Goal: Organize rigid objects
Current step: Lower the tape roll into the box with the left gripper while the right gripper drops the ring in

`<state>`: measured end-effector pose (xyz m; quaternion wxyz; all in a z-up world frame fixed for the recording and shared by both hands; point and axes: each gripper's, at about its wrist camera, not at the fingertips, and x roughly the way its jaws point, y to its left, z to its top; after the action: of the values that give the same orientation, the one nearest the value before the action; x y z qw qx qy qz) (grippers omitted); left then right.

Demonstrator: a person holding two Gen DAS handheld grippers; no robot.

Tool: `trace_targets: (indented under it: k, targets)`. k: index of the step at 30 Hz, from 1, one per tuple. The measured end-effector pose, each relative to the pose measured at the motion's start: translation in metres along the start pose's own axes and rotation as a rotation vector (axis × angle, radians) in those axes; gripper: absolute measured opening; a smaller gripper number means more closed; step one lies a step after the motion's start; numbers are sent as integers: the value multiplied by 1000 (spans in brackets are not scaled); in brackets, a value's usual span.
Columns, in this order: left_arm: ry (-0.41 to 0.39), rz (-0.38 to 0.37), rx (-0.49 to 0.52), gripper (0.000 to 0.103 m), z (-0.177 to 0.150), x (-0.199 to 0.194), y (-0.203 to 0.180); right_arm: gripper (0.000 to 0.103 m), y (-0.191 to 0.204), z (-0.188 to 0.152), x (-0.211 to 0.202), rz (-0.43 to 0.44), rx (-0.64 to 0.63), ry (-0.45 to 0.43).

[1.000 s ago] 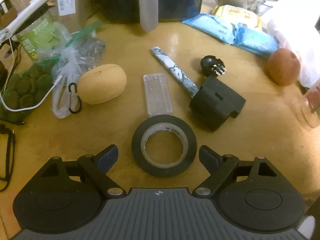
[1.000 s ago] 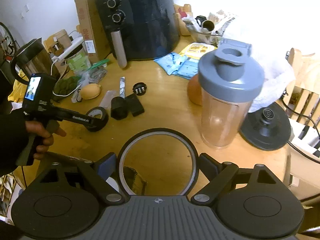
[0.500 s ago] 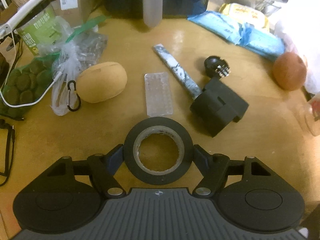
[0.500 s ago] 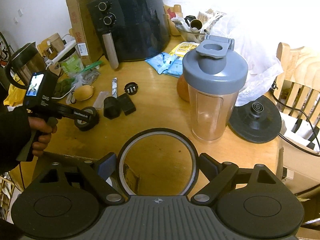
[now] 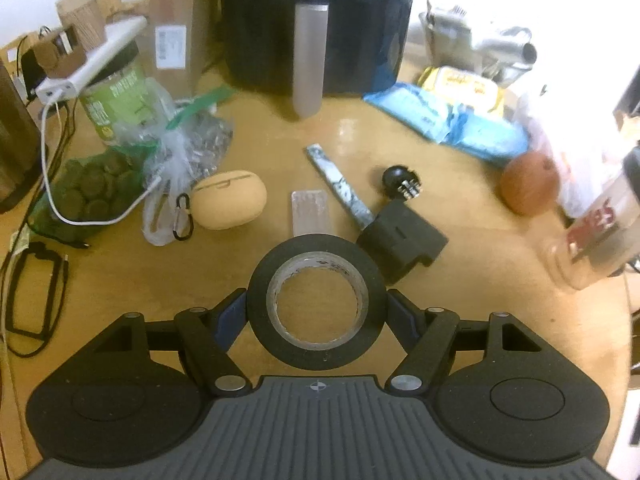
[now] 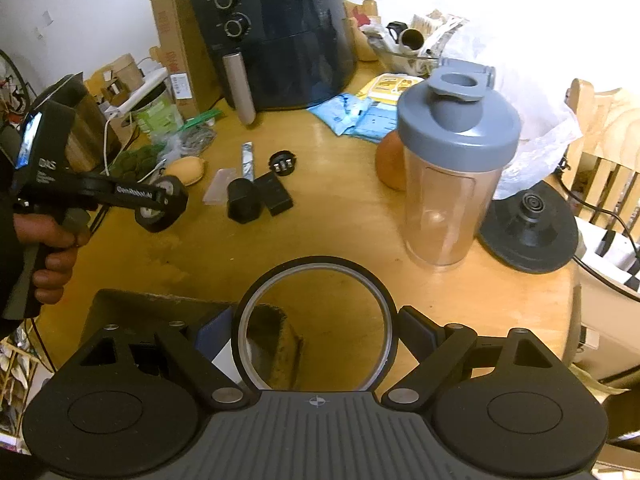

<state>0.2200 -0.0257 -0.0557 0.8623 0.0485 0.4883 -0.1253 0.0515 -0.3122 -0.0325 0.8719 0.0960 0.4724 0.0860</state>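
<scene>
Near table open, far side crowded
Bare wood table (image 6: 340,236) front-centre; shaker bottle (image 6: 456,168) upright at right, black block (image 6: 244,200) and air fryer (image 6: 276,36) beyond (left edge cluttered with bags).

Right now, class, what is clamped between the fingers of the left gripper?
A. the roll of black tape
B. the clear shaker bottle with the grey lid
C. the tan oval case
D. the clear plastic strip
A: the left gripper presses its pads on both sides of the roll of black tape, held above the wooden table.
</scene>
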Motion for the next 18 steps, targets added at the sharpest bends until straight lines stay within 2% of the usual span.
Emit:
trace_targets:
  k: [9, 18]
  targets:
    - [-63, -30, 5, 73, -21, -46, -3, 90, 13, -2, -1, 40, -17, -6]
    - [-69, -95, 13, 73, -56, -76, -10, 90, 29, -7, -3, 66, -40, -8]
